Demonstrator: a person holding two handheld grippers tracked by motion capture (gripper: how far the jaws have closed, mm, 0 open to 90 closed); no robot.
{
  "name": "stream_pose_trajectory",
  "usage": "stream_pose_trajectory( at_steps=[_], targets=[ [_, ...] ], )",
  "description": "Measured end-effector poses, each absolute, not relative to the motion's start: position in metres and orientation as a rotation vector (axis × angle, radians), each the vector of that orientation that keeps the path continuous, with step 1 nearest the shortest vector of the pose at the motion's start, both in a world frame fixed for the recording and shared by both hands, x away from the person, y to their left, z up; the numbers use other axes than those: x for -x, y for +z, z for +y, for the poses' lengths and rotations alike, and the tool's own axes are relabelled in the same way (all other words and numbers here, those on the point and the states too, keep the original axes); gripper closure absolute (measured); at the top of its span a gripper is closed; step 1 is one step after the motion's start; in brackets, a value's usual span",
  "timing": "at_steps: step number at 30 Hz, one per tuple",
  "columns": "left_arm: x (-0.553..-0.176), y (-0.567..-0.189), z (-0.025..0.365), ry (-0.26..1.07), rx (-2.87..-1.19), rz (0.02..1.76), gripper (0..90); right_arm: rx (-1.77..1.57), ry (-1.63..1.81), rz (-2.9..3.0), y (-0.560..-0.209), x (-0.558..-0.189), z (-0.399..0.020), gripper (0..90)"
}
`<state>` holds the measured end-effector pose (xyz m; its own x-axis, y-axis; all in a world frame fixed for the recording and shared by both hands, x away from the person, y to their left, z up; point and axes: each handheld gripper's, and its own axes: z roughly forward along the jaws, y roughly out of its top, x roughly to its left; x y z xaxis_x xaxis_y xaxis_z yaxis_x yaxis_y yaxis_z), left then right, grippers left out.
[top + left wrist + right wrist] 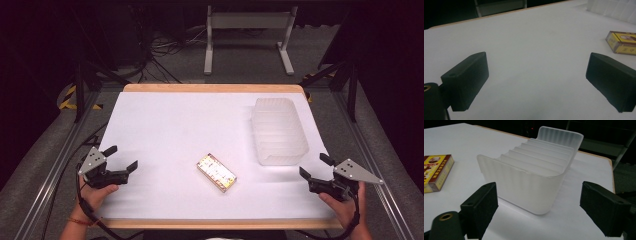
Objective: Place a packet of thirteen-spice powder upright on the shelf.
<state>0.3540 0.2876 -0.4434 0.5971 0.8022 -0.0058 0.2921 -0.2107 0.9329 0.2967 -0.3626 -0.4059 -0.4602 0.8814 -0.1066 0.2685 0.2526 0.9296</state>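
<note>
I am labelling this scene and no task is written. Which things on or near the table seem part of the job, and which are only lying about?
Likely part of the job:
- yellow box, flat, mid-table
- translucent ribbed container, empty
- left gripper, open
- right gripper, open

Just around:
- white table cover
- metal stand on the floor beyond
- floor cables

Bare table (165, 130) lies left of the box (216, 172); right of it, the bin (278, 131) blocks passage.
</note>
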Motion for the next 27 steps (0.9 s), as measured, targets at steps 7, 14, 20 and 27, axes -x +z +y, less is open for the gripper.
stream_pose_trajectory(
  at_steps=[7,14,20,27],
  targets=[
    [-0.351,-0.442,0.281,0.604,-1.798,0.882,5.3,-1.024,1.205,1.900,-0.401,-0.298,-0.348,14.2],
    [-0.344,-0.443,0.278,0.601,-1.833,0.864,5.7,-0.949,1.240,2.001,-0.391,-0.301,-0.314,17.4],
    [-0.336,-0.447,0.278,0.606,-1.867,0.874,5.8,-0.878,1.237,2.118,-0.386,-0.313,-0.278,20.2],
    [-0.327,-0.448,0.280,0.615,-1.885,0.885,5.8,-0.791,1.239,2.311,-0.384,-0.336,-0.218,22.1]
  ],
)
